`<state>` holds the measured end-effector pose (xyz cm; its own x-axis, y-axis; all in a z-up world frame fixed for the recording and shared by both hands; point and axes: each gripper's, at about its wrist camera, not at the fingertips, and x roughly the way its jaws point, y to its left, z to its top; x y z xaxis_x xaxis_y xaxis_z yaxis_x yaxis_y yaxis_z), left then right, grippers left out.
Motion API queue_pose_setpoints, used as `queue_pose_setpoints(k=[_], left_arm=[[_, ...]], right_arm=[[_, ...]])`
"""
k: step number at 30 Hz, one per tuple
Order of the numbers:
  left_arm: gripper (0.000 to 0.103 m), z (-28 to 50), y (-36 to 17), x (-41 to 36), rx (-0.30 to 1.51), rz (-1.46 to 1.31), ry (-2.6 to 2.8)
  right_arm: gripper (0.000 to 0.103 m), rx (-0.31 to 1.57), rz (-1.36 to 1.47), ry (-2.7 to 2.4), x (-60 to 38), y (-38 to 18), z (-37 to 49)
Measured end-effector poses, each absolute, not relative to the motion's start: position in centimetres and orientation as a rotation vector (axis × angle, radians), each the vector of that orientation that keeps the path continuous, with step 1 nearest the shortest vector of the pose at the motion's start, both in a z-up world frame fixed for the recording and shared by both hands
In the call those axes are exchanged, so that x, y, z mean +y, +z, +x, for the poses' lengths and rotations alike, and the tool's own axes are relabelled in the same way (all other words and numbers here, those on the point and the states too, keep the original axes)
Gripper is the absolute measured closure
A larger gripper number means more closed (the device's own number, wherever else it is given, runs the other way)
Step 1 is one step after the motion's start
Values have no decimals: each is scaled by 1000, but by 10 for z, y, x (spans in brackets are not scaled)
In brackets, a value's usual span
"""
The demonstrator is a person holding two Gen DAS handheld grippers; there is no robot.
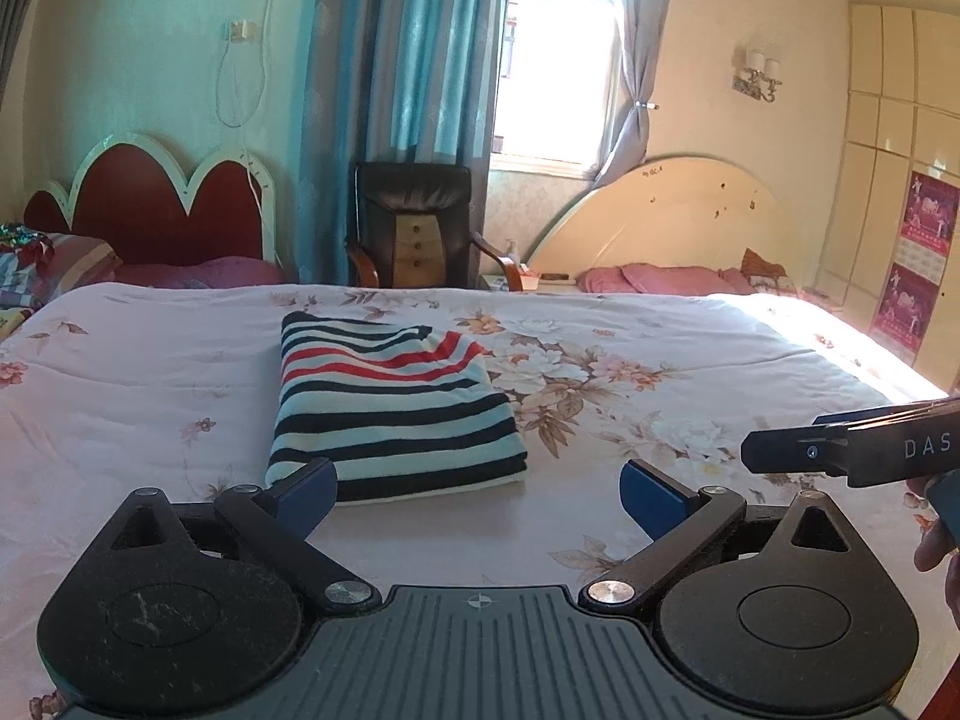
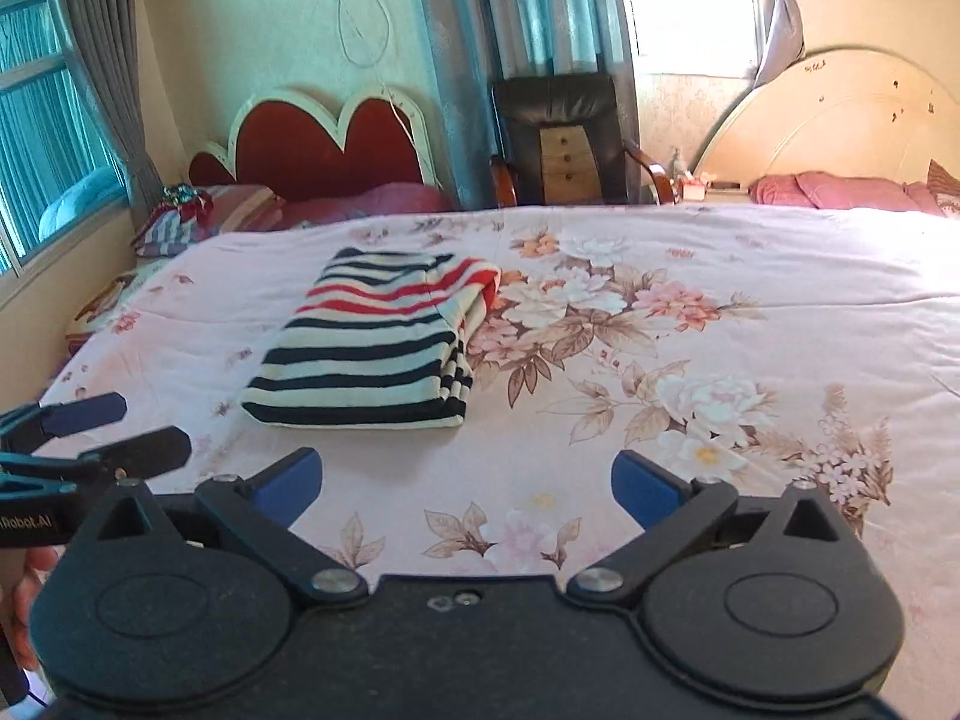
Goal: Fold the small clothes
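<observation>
The striped garment [image 1: 390,414] lies on the bed [image 1: 660,372] as a neat folded rectangle, layered edges stacked along its side toward 3 o'clock, red stripes at the far end and dark ones near. In the right wrist view it sits toward 11 o'clock of the camera. The left gripper [image 1: 480,495] hovers just short of its near edge, jaws spread wide and empty; one blue pad overlaps the garment's near corner, though whether it touches I cannot tell. The right gripper [image 2: 465,483] is also spread and empty, well apart from the cloth. The folding looks finished or nearly so; any next move would call for smoothing or setting it aside.
</observation>
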<state>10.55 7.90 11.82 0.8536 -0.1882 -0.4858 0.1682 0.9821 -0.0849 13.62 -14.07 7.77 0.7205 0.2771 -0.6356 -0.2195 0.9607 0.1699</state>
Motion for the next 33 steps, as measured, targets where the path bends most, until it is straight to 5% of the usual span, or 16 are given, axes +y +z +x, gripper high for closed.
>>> queue_pose_setpoints(k=[15, 33], left_arm=[[3, -1, 159, 87, 450, -54, -109], [2, -20, 169, 79, 425, -65, -81]], right_arm=[[1, 614, 24, 296, -121, 118, 47], [1, 557, -12, 290, -122, 133, 18]])
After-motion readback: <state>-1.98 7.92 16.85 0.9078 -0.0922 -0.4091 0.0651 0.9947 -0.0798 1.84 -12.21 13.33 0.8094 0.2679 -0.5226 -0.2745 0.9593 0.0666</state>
